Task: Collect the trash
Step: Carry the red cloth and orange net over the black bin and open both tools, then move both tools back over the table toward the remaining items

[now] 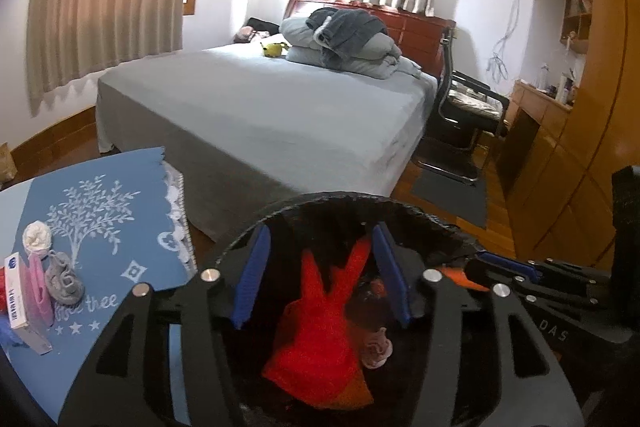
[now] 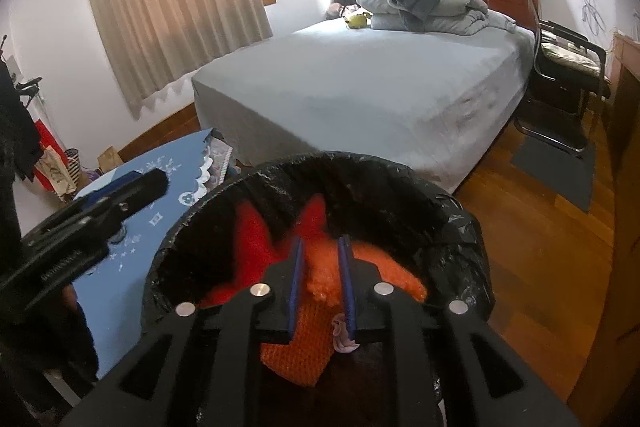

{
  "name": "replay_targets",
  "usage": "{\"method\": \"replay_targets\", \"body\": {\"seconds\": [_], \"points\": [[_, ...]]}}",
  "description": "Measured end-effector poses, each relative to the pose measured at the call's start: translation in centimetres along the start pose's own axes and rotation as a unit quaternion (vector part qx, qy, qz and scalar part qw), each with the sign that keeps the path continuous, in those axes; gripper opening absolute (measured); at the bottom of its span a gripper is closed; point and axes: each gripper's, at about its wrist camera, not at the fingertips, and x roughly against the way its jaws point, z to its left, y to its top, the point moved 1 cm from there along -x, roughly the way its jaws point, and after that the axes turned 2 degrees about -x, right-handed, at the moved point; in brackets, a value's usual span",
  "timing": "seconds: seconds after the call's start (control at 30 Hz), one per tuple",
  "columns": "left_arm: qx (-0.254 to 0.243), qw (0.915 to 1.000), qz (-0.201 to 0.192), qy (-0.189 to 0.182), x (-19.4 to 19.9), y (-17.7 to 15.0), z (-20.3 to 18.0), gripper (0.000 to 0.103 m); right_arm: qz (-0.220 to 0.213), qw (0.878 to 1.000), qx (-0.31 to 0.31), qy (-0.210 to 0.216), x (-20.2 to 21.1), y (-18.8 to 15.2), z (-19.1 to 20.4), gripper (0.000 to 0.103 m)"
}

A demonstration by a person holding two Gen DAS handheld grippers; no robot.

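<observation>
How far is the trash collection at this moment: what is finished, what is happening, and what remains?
Done: a red-orange knitted glove lies inside the black-lined trash bin, with a small pink crumpled piece. In hand: nothing; the left gripper is open above the bin, and the right gripper is nearly closed without a visible grip. Left: a white paper ball and small items on the blue tablecloth.

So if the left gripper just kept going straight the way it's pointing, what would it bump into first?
Probably the red knitted cloth lying in the black-lined bin: the open left gripper points down into it. Depth is hard to judge.
</observation>
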Motion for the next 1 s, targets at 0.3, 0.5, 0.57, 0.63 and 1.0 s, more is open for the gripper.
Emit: {"method": "replay_targets", "body": {"seconds": [0.3, 0.5, 0.57, 0.63, 1.0], "points": [[0.018, 0.9969, -0.024, 0.073, 3.8, -0.2, 4.0, 0.080, -0.023, 1.000, 0.015, -0.006, 0.6, -0.1, 1.4, 0.078], [0.027, 0.9895, -0.041, 0.136, 7.4, -0.6, 7.7, 0.086, -0.034, 0.999, 0.029, 0.018, 0.5, 0.3, 4.5, 0.093], [0.033, 0.9859, -0.046, 0.158, 8.7, -0.9, 8.9, 0.086, -0.033, 0.998, 0.040, 0.030, 0.2, 0.2, 6.0, 0.094], [0.040, 0.9824, -0.049, 0.176, 9.7, -1.1, 10.3, 0.086, -0.030, 0.997, 0.049, 0.043, -0.3, 0.2, 7.4, 0.094], [0.074, 0.9619, -0.040, 0.260, 14.1, -4.3, 16.9, 0.086, -0.018, 0.990, 0.101, 0.101, -3.1, -0.7, 16.1, 0.094]]}}
